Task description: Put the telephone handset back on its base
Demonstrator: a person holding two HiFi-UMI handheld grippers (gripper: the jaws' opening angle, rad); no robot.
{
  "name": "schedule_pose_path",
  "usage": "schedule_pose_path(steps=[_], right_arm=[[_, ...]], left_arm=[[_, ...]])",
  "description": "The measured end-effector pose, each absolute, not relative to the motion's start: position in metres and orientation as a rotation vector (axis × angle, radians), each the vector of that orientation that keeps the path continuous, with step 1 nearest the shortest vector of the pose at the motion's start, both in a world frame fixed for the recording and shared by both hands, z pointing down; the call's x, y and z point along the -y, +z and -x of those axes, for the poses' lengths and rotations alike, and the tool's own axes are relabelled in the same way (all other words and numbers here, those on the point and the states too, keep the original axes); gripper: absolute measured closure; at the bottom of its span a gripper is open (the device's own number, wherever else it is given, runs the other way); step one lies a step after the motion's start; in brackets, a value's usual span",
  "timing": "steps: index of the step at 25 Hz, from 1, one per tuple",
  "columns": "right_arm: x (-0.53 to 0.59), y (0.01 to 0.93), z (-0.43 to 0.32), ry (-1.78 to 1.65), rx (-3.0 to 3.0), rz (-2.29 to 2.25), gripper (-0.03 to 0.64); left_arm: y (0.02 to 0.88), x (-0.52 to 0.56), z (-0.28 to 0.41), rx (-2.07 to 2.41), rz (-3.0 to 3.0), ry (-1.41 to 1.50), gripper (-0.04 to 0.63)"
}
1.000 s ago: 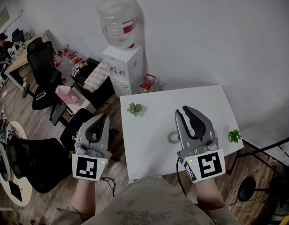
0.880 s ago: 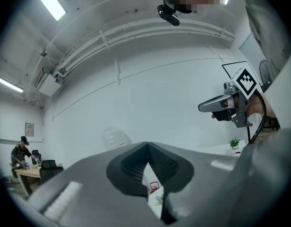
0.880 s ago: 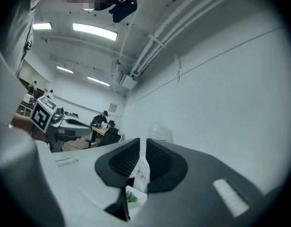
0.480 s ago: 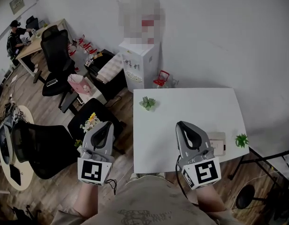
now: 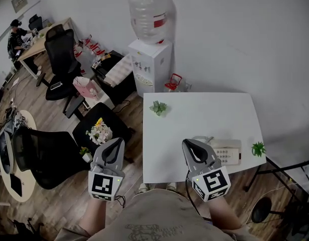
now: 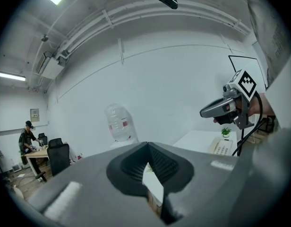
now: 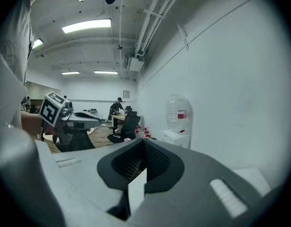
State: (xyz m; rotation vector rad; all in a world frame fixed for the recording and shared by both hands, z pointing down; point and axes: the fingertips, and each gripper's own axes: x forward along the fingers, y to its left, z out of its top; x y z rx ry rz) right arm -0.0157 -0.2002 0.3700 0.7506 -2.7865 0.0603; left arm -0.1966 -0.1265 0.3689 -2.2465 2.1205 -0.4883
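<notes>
1. The left tool (image 5: 116, 143) has a smooth grey shell, black ribbed pads (image 6: 132, 163) and a white cube (image 5: 104, 185) with a black square marker.
2. The right tool (image 5: 187, 144) looks the same, and a thin black cable (image 5: 189, 190) hangs from it.
3. The person wears a pale printed shirt (image 5: 159, 221).

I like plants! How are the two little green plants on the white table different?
The plant near the far left corner stands alone; the plant at the right edge sits close to the telephone. The corner plant looks paler and wider; the edge plant looks brighter green and tighter. Both are small, leafy and stand on the white table.
</notes>
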Motion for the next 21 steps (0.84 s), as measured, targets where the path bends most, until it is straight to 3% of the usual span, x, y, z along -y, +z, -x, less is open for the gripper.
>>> schedule_pose_path(steps=[21], right_arm=[[0.211,0.345,0.01,0.112,2.879,-0.754,0.589]], left_arm=[[0.352,0.15,0.177,-2.098,2.298,-0.398,0.592]])
